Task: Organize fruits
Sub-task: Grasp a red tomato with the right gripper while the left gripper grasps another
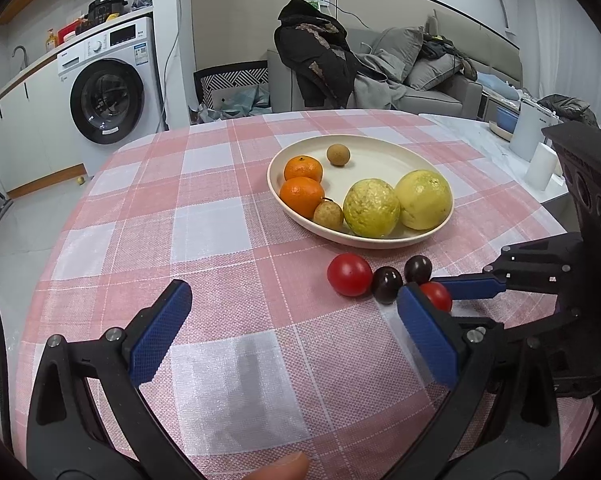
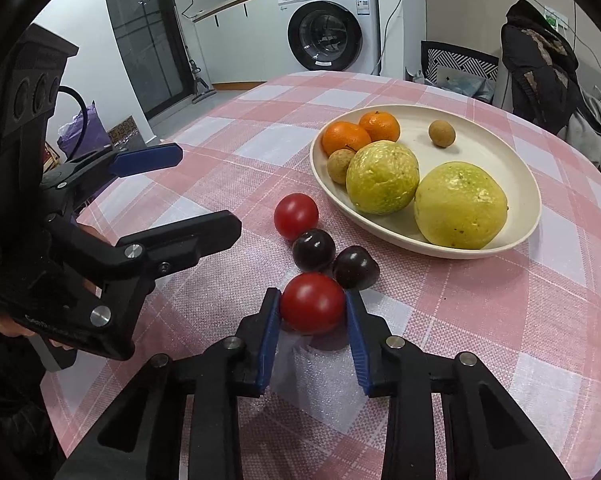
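A cream oval plate (image 1: 380, 152) (image 2: 492, 148) holds two oranges (image 1: 302, 196), two yellow-green citrus fruits (image 1: 422, 199), and two small brown longans (image 1: 337, 155). In front of it on the checked cloth lie a red tomato (image 1: 349, 274) (image 2: 295, 216) and two dark plums (image 1: 387, 284) (image 2: 313, 249). My right gripper (image 2: 312, 304) is shut on a second red tomato (image 2: 312, 302) (image 1: 436, 295) that rests on the cloth. My left gripper (image 1: 292, 304) is open and empty, left of the loose fruit; it also shows in the right wrist view (image 2: 196, 192).
The round table has a pink and white checked cloth (image 1: 204, 216). A white box and cup (image 1: 540, 160) stand at the table's far right. A washing machine (image 1: 108, 84) and a sofa with clothes (image 1: 380, 64) stand beyond the table.
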The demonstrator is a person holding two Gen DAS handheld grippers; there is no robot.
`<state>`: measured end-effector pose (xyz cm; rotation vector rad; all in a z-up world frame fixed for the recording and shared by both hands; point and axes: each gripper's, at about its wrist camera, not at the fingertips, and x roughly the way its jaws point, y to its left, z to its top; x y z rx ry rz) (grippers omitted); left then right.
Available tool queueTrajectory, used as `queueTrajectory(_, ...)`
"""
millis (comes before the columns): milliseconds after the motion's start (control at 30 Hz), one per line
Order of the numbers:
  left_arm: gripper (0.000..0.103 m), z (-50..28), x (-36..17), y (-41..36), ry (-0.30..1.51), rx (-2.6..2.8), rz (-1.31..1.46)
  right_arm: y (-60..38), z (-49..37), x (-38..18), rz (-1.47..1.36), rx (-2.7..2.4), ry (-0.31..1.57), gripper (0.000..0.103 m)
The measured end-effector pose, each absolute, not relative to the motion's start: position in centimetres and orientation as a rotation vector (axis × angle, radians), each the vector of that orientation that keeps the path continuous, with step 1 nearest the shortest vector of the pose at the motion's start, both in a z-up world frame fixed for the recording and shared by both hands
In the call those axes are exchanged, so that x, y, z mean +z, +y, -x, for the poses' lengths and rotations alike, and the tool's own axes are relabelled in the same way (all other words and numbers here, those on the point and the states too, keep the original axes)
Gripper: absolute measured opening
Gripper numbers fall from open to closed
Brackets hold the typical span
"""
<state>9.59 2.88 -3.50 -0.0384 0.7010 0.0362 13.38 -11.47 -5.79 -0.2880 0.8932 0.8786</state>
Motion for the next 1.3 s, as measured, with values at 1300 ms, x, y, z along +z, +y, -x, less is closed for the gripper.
queueTrajectory(1300,0.073,-14.4,-6.1,2.1,0.867,-0.025,-0.055,-17.0,-15.5,-2.4,0.164,0.703,0.755,0.033)
